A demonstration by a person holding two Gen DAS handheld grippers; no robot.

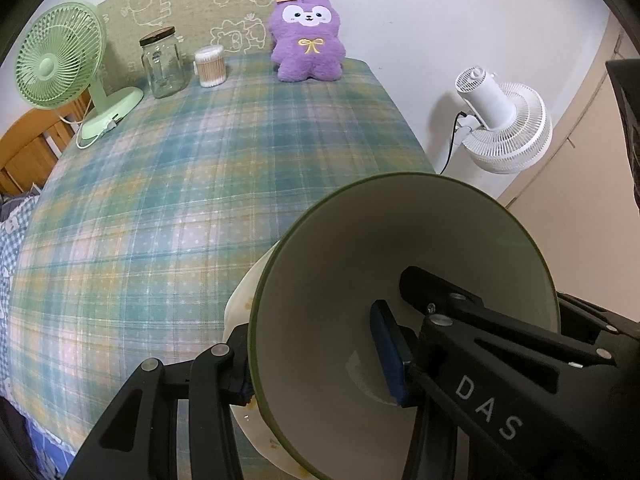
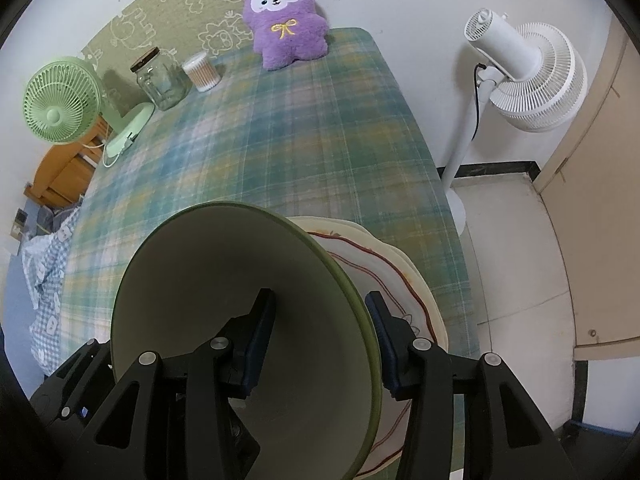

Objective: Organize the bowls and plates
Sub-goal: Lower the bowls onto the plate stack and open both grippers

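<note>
Wide cream bowl with olive-green rim [image 1: 400, 272]: glazed ceramic, rigid, slick, breakable. Clamped across opposite walls by left gripper [image 1: 320, 364] and right gripper [image 2: 320, 344]. Best held by rim.

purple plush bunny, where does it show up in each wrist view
Left wrist view: the purple plush bunny sits top centre, at the far edge of the plaid tablecloth, right of the cotton swab tub.
Right wrist view: the bunny is again top centre, tilted a bit left, at the cloth's far end.
Shared landmark: the white standing fan, on the right in both.
</note>
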